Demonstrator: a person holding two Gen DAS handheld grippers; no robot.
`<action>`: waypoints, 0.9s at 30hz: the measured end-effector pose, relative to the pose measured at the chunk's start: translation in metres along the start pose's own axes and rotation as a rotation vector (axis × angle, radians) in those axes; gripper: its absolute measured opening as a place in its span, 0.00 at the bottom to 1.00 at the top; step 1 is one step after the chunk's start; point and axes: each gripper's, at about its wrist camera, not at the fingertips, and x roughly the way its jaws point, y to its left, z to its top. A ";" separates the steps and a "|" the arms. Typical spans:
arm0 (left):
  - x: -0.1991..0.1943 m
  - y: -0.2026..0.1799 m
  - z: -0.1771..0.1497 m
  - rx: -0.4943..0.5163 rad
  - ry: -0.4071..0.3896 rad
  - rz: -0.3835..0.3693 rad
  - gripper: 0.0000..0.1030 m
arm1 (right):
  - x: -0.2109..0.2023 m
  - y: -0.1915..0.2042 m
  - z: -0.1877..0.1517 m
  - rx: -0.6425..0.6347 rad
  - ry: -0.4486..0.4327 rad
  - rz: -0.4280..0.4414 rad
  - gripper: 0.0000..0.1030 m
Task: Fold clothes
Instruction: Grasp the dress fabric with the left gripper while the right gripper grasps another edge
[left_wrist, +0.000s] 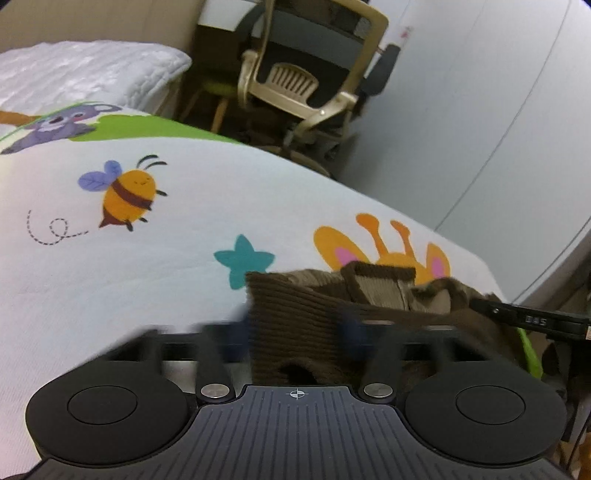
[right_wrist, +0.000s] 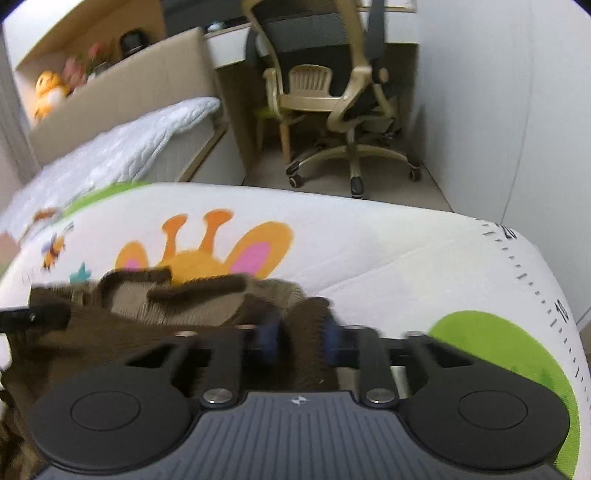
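Observation:
A brown knit sweater (left_wrist: 291, 306) with a tan inner panel lies bunched on a white play mat (left_wrist: 129, 280) printed with a bee, a star and a giraffe. My left gripper (left_wrist: 295, 328) is shut on its dark ribbed edge, the fabric pinched between the blue pads and blurred by motion. In the right wrist view the same sweater (right_wrist: 184, 299) spreads to the left, and my right gripper (right_wrist: 301, 336) is shut on a fold of its brown cloth. Each gripper's black body shows at the edge of the other's view.
The mat (right_wrist: 406, 258) ends in a rounded edge with a printed ruler scale on the right. Beyond it stand an office chair (right_wrist: 354, 99) and a small plastic chair (right_wrist: 303, 92) on the floor. A bed with a white quilt (right_wrist: 122, 147) lies at the left, and a wall at the right.

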 end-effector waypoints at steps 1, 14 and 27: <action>-0.009 -0.002 0.000 0.007 -0.014 -0.011 0.12 | -0.004 0.004 0.000 -0.016 -0.008 0.002 0.11; -0.180 -0.050 -0.078 0.210 -0.137 -0.183 0.11 | -0.209 -0.001 -0.092 -0.123 -0.190 0.122 0.10; -0.238 -0.028 -0.163 0.208 0.011 -0.363 0.82 | -0.255 -0.043 -0.200 -0.043 -0.100 0.101 0.58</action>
